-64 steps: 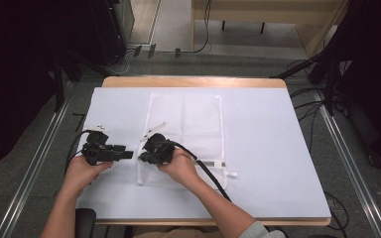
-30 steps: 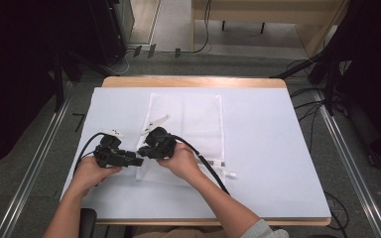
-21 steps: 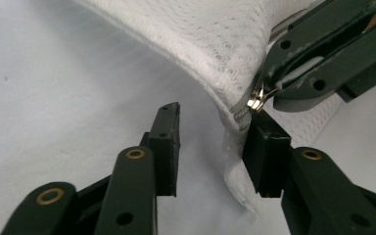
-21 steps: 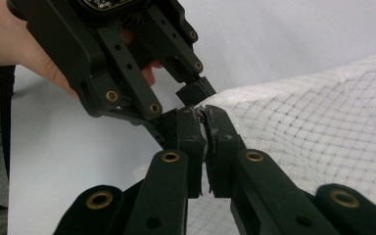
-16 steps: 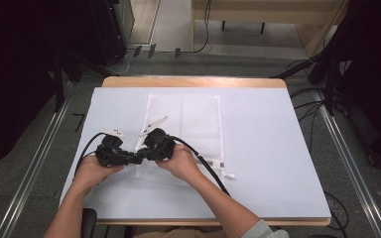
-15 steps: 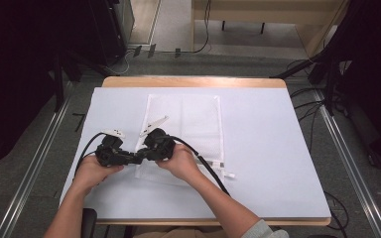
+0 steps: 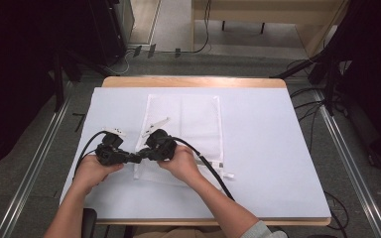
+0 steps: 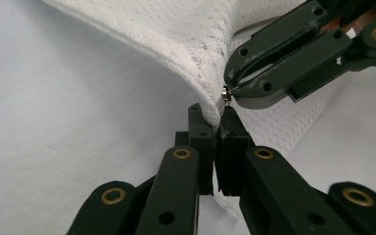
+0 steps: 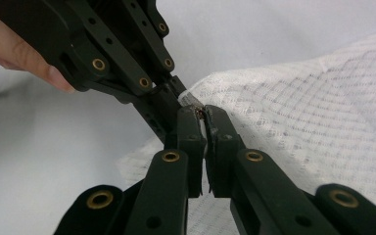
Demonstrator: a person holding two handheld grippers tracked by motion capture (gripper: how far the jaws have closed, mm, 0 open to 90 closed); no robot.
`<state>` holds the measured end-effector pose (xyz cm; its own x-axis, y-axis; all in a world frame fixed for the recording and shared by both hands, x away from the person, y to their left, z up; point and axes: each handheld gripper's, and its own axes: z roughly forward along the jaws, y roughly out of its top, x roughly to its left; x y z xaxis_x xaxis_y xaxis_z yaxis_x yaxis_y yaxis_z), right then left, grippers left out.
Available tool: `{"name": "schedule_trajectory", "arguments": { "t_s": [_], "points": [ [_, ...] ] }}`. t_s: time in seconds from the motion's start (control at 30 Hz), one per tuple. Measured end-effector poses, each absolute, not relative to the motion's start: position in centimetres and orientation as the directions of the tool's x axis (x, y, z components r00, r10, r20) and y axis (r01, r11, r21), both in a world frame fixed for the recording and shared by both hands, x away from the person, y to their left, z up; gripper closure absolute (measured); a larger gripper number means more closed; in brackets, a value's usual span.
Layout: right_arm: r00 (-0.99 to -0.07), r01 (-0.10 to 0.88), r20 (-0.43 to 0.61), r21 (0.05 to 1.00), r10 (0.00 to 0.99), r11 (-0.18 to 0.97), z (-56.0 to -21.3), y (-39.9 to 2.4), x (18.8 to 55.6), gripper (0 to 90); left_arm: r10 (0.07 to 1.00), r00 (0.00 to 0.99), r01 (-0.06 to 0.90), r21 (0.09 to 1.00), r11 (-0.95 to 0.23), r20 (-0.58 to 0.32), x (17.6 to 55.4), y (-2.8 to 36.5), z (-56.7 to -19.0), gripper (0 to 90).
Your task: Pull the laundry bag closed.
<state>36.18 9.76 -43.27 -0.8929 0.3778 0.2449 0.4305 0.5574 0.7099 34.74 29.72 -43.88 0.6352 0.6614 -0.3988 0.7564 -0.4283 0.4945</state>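
Mesh laundry bag (image 7: 183,134) is lying flat on the white-covered table (image 7: 278,148), its near left corner lifting between two meeting claws. Left claw (image 8: 218,120) has just been closing — a second ago it stood apart beside the corner; now it is pinching the mesh edge by the zipper end. Right claw (image 9: 201,113) is clamping the small metal zipper pull (image 8: 226,92). With both grips set, pulling the zipper along looks ready to begin.

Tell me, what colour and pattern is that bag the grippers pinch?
White mesh bag, fine net weave; clearest in the left gripper view.
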Motion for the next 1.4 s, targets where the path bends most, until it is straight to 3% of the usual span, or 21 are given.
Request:
{"name": "schedule_trajectory", "arguments": {
  "t_s": [0.53, 0.8, 1.4],
  "points": [
    [-0.881, 0.448, 0.239, 0.701, 0.409, 0.554, -44.1, 9.1, 36.4, 88.6, 0.671, 0.620, 0.765, 0.502, -0.403, -0.407, 34.7, 30.5, -43.7, 88.4],
    [-0.882, 0.449, 0.245, 0.696, 0.402, 0.561, -44.5, 8.7, 36.4, 88.5, 0.675, 0.643, 0.743, 0.508, -0.436, -0.361, 34.5, 30.2, -43.8, 88.2],
    [-0.878, 0.454, 0.239, 0.692, 0.416, 0.561, -44.5, 7.7, 36.5, 88.5, 0.659, 0.640, 0.747, 0.519, -0.415, -0.395, 34.4, 30.7, -43.8, 88.2]
  ]
}}
